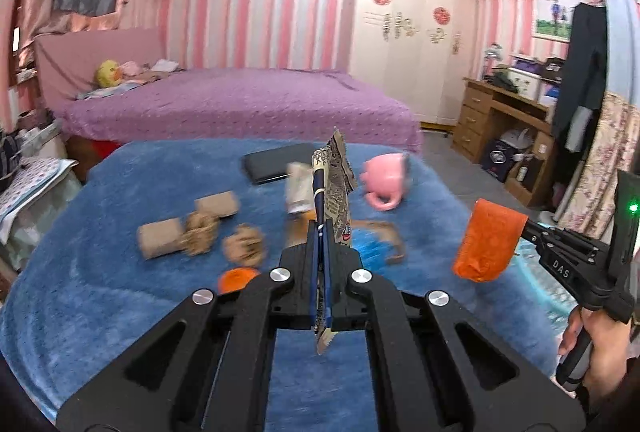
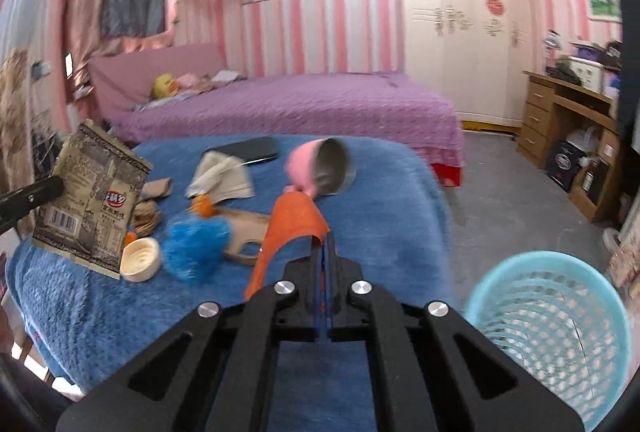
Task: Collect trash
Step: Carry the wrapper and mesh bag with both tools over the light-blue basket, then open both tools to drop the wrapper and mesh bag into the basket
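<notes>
Blue basket (image 2: 560, 324) beside table, pink cup (image 2: 320, 168), cap (image 2: 140, 258) among clutter.

You have a printed snack wrapper (image 1: 339, 188) pinched upright and an orange peel (image 2: 294, 228) pinched too. The pale-blue mesh wastebasket (image 2: 552, 328) stands off the blue table's right edge.

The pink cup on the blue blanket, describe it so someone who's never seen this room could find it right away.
Start at the blue blanket in front of the purple bed. At its far edge, right of the black flat case, lies the pink cup, tipped on its side. It is the only pink item there, with a shiny metal inside and a handle.
</notes>
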`<move>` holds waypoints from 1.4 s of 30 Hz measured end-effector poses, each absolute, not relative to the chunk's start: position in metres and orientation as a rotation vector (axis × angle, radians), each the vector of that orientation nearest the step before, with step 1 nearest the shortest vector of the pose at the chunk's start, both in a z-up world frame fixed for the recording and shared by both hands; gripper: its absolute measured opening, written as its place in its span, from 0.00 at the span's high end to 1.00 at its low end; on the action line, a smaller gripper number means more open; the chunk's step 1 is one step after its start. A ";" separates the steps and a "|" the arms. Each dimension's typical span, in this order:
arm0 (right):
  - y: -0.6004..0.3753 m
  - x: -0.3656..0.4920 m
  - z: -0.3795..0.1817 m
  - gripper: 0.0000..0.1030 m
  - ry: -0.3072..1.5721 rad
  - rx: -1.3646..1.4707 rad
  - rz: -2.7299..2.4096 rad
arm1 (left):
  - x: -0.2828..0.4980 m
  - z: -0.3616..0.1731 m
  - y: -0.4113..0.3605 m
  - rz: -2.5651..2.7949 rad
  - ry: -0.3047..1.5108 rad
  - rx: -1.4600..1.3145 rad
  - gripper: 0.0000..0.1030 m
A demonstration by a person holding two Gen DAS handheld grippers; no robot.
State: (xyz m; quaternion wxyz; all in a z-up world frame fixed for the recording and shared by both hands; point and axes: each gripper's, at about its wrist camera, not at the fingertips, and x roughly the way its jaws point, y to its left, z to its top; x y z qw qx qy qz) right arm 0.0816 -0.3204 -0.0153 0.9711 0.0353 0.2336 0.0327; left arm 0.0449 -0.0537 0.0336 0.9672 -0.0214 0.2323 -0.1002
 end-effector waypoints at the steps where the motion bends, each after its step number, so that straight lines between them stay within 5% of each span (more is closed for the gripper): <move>1: -0.333 0.078 -0.014 0.99 0.468 0.083 0.043 | 0.045 0.035 -0.064 -0.218 0.466 -0.037 1.00; 19: -0.523 0.031 -0.037 0.99 0.558 0.101 -0.335 | 0.054 0.007 -0.285 -0.537 0.547 0.025 1.00; 32: -0.570 0.010 -0.048 0.99 0.546 0.187 -0.369 | 0.063 -0.012 -0.367 -0.629 0.619 0.075 0.97; 34: -0.570 0.009 -0.049 0.99 0.544 0.188 -0.366 | 0.065 -0.017 -0.372 -0.613 0.623 0.104 0.79; 36: -0.570 0.010 -0.050 0.99 0.544 0.189 -0.364 | 0.068 -0.019 -0.370 -0.576 0.611 0.119 0.41; 42: -0.559 0.015 -0.051 0.98 0.553 0.172 -0.357 | 0.080 -0.020 -0.345 -0.479 0.593 0.128 0.11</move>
